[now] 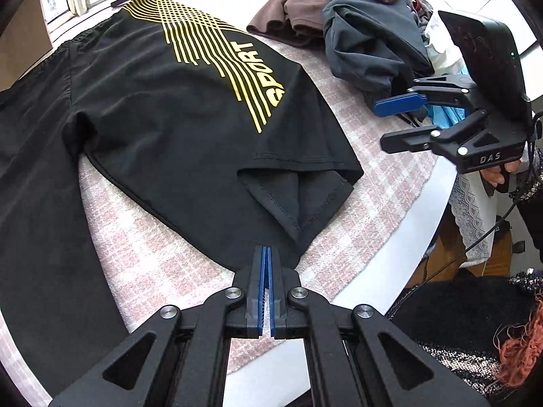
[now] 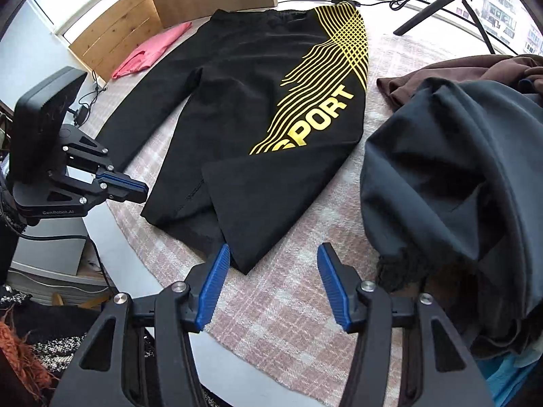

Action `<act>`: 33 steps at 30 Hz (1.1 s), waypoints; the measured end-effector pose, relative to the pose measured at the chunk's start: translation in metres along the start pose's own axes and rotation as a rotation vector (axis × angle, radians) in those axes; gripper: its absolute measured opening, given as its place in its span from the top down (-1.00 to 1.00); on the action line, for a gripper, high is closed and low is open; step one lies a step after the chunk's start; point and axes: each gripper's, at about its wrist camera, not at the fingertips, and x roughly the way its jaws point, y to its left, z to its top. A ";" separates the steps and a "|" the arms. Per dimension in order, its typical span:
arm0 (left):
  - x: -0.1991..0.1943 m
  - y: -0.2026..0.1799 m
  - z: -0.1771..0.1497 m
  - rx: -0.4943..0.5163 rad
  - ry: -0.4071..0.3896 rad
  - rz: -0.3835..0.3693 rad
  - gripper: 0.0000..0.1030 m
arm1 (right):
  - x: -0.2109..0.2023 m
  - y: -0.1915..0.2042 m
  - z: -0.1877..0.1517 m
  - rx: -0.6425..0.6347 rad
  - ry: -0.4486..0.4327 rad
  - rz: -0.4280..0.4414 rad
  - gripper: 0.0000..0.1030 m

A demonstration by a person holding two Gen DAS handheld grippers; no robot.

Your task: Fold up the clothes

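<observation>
Black shorts (image 1: 169, 101) (image 2: 254, 101) with yellow stripes and the word SPORT lie flat on the pink checked cloth (image 1: 373, 186) (image 2: 288, 322). The near hem of the printed leg is turned over in a flap (image 1: 271, 196) (image 2: 237, 210). My left gripper (image 1: 266, 249) (image 2: 146, 191) is shut, its tips resting at the corner of that hem; no cloth shows between the pads. My right gripper (image 2: 274, 254) (image 1: 381, 123) stands open just above the cloth. The nearest corner of the shorts (image 2: 246, 269) lies by its left finger and is not pinched.
A heap of brown and dark grey clothes (image 1: 356, 34) (image 2: 458, 169) sits to the right of the shorts. A pink garment (image 2: 149, 54) lies on the floor at the far left. A tripod (image 2: 454, 3) stands behind. The round table's white edge (image 1: 407, 237) curves near me.
</observation>
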 end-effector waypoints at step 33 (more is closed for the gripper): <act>0.072 -0.127 0.109 0.281 -0.016 0.094 0.06 | -0.113 -0.082 -0.020 0.347 -0.202 -0.072 0.61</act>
